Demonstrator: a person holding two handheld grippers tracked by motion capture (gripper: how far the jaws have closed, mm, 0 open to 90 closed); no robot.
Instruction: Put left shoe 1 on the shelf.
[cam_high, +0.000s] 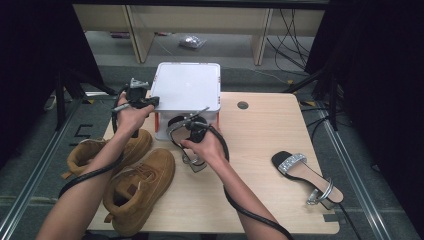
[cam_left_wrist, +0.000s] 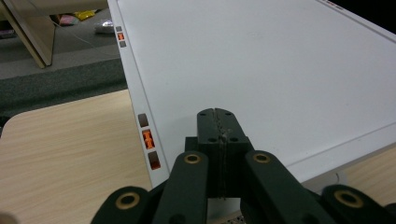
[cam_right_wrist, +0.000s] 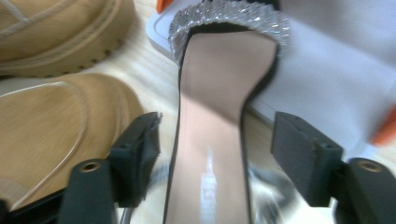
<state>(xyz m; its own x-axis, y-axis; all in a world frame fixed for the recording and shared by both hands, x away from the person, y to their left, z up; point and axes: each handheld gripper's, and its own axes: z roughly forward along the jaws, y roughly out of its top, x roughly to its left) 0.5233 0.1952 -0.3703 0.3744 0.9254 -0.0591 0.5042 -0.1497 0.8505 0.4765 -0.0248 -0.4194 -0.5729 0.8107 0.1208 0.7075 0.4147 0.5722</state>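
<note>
Fingers (cam_right_wrist: 140, 154) of the right gripper (cam_right_wrist: 219, 158) stand spread on either side of a black heeled sandal (cam_right_wrist: 219, 107), pads clear of its sides, so nothing is grasped. Left gripper (cam_left_wrist: 219, 130) fingers are clenched together, empty, resting over the near edge of a white storage box lid (cam_left_wrist: 261, 60). On the tabletop (cam_high: 260, 135) the sandal lies at centre, its rhinestone toe strap (cam_right_wrist: 229, 14) against the box at twelve o'clock. Tan suede shoes (cam_high: 140, 185) sit at eight o'clock; the matching sandal (cam_high: 305, 175) at four o'clock. The sandal looks light, with a stiff, smooth insole; grasping across the narrow waist seems safest, since the straps are thin.
</note>
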